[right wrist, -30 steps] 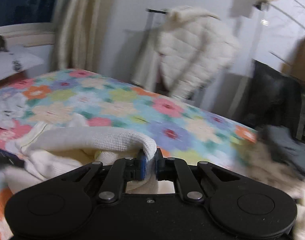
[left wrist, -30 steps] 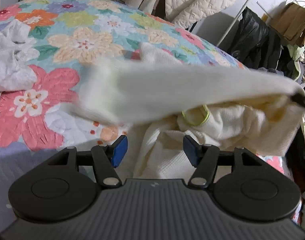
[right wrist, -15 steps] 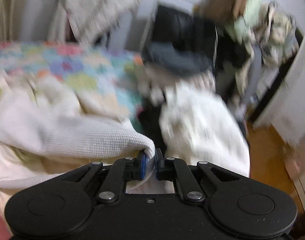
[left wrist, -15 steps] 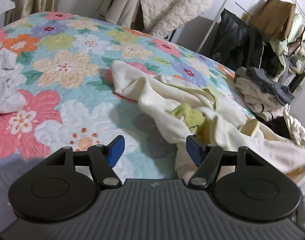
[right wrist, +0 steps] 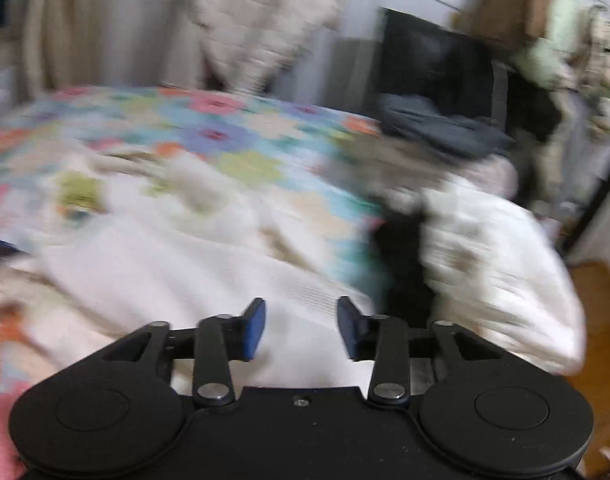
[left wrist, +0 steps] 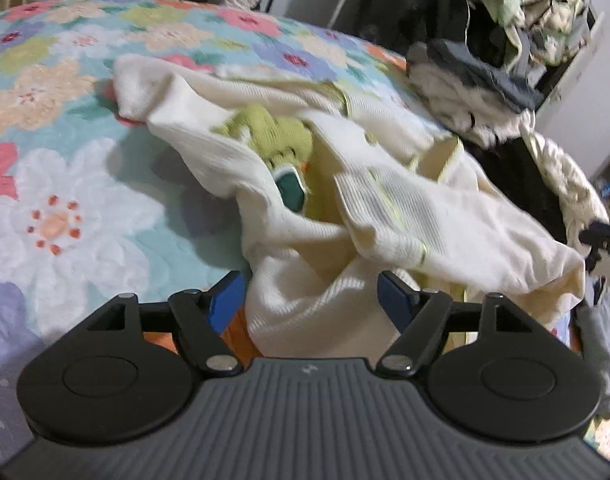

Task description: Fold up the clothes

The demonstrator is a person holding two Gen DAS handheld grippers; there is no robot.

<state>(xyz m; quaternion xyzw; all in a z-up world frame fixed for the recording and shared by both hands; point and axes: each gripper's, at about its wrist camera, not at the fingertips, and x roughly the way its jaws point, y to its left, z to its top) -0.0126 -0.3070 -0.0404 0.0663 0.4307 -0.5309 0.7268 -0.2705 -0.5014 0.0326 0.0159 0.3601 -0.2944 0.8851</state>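
Half a second ago the right gripper [right wrist: 299, 330] was pinched on a fold of the cream waffle-knit garment [left wrist: 313, 216]; its blue-padded fingers [right wrist: 252, 328] now stand apart with nothing between them, the cloth lying loose beneath. Largest in view, the quilted bedspread with big coloured flowers [left wrist: 65, 208] covers the bed, and the garment sprawls crumpled across its near right part, one end reaching toward the far left, the other drooping at the right edge. A lime-green knitted patch with a dark green spot [left wrist: 283, 148] sits among its folds. Beyond the bed's far right corner a heap of grey and white clothes [left wrist: 473, 80] is piled, with a cream quilted jacket [right wrist: 261, 24] hanging by the wall. Closest, the left gripper [left wrist: 307, 300] hangs over the garment's near bunch, its fingers [left wrist: 227, 298] spread wide, gripping nothing. The right wrist view is heavily blurred
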